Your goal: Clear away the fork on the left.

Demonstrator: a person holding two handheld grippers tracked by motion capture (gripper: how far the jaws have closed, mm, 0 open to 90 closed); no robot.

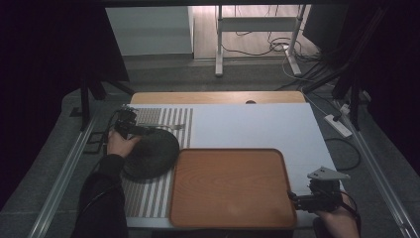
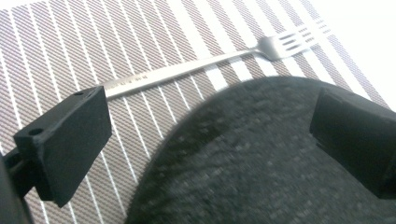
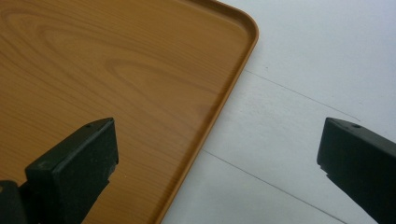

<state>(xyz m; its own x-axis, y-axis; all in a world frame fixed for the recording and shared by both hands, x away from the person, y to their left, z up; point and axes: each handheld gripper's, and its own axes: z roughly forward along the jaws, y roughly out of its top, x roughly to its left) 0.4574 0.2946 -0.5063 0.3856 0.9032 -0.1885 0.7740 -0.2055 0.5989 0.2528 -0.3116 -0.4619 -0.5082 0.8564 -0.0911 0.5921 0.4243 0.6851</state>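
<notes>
A dark grey, rough-textured round plate (image 1: pixel 151 153) lies on a striped placemat (image 1: pixel 148 196) at the table's left. A silver fork (image 1: pixel 171 127) rests on the mat just beyond the plate, tines to the right. My left gripper (image 1: pixel 146 130) hovers over the plate's far rim. In the left gripper view my left gripper (image 2: pixel 212 116) is open, its jaws wide apart above the plate (image 2: pixel 261 158), with the fork (image 2: pixel 201 65) beyond. My right gripper (image 1: pixel 294 198) is open at the right edge of a wooden tray (image 1: pixel 230 186). In the right gripper view my right gripper (image 3: pixel 217 135) straddles the tray's rim (image 3: pixel 219 102).
The white table top (image 1: pixel 247 124) stretches behind and to the right of the tray. A wooden strip (image 1: pixel 218 97) runs along the far edge. Metal rails flank the table; cables and a power strip (image 1: pixel 339 124) lie on the floor at the right.
</notes>
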